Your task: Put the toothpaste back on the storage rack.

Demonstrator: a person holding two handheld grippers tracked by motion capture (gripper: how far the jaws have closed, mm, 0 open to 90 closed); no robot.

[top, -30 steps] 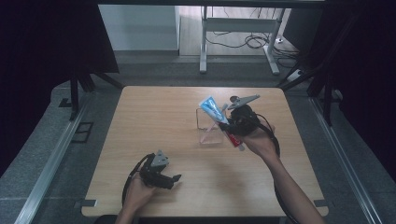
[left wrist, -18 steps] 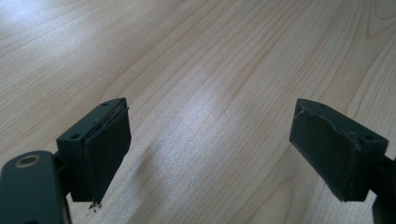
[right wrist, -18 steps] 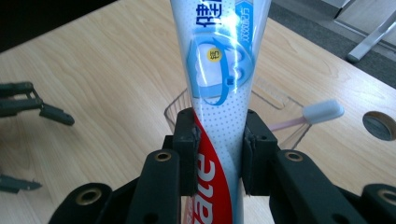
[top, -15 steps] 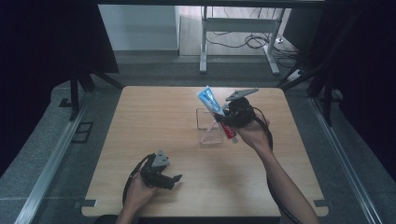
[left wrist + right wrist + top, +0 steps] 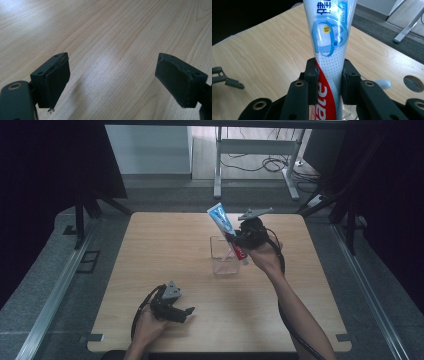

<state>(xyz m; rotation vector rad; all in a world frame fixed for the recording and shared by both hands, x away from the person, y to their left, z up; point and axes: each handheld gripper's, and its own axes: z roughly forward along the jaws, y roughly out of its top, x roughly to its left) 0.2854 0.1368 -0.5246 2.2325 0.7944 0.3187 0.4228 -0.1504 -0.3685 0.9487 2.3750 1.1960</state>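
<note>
A toothpaste tube [image 5: 223,221], blue and white at its flat end and red toward the cap, is held tilted above a clear plastic cup [image 5: 223,264] at the table's middle. My right gripper [image 5: 238,240] is shut on the tube; in the right gripper view the two jaws press on the tube [image 5: 329,37] from both sides at its white and red part [image 5: 329,82]. The cap end is hidden below the jaws, over the cup. My left gripper [image 5: 185,312] rests near the front left of the table, jaws open [image 5: 112,82] with only bare wood between them.
The wooden table [image 5: 165,250] has a round hole [image 5: 413,83] near its right side. The left gripper [image 5: 224,78] shows far off in the right gripper view. Metal table legs and cables [image 5: 260,165] stand on the floor beyond the far edge.
The right hand has carried the tube a little leftward and away from me, closer over the cup. The left hand has stayed in place.
</note>
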